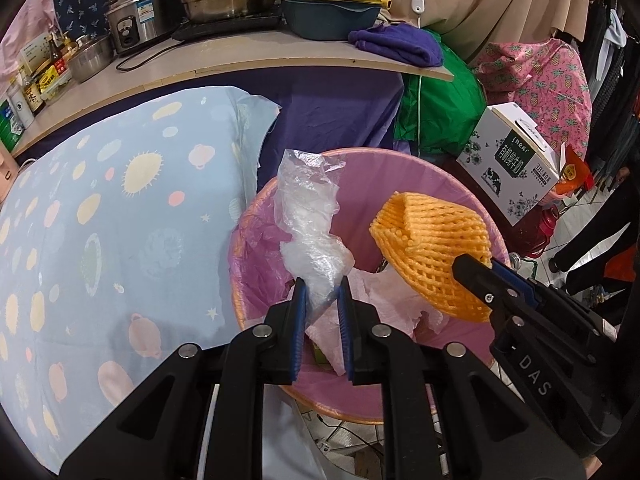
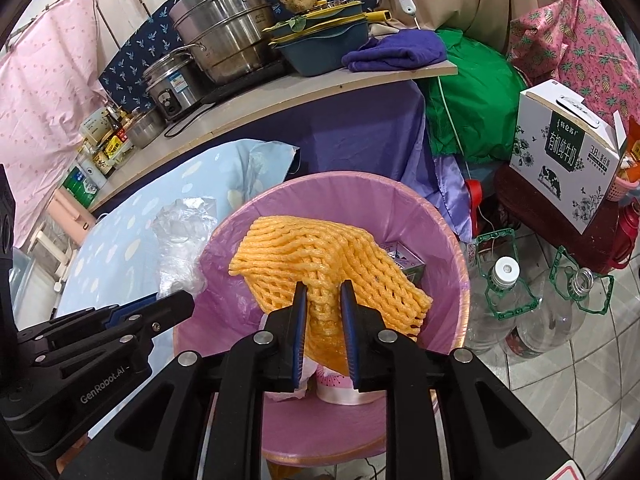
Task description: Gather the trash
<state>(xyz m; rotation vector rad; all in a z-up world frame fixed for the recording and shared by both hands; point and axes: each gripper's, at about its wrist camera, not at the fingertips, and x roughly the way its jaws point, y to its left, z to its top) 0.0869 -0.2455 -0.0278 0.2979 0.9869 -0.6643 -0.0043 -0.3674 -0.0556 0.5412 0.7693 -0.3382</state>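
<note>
Two tools hang over the pink-lined trash bin (image 1: 460,184), each clamped on one piece of trash. The left tool (image 1: 322,285) pinches the lower end of a crumpled clear plastic bag (image 1: 310,216), which stands up above the bin's left rim. The right tool (image 2: 324,287) grips an orange foam fruit net (image 2: 320,256) that spreads out above the bin's mouth.

Readable writing: the right tool's body, seen from the left wrist, carries the letters "DAS"; the left tool's body, seen from the right wrist, reads "GenRobot.AI". A white milk carton box (image 2: 568,152) to the right of the bin has Chinese characters on a dark green panel, a cow drawing and "38" on its side. Labels on the bottles and tins at the left end of the wooden surface (image 1: 240,60) are too small to read.

The right wrist view alone shows a small printed carton (image 2: 404,262) inside the bin behind the net, two clear plastic jugs (image 2: 504,300) with green handles on the tiled floor, and a pink hanging cloth (image 2: 48,92) at left. The left wrist view alone shows crumpled pale tissue (image 1: 396,300) lying in the bin, and more of the blue patterned cloth (image 1: 100,220) beside it. Both views show steel pots (image 2: 224,28), a rice cooker (image 1: 136,20) and a purple towel (image 1: 400,42) on the surface.
</note>
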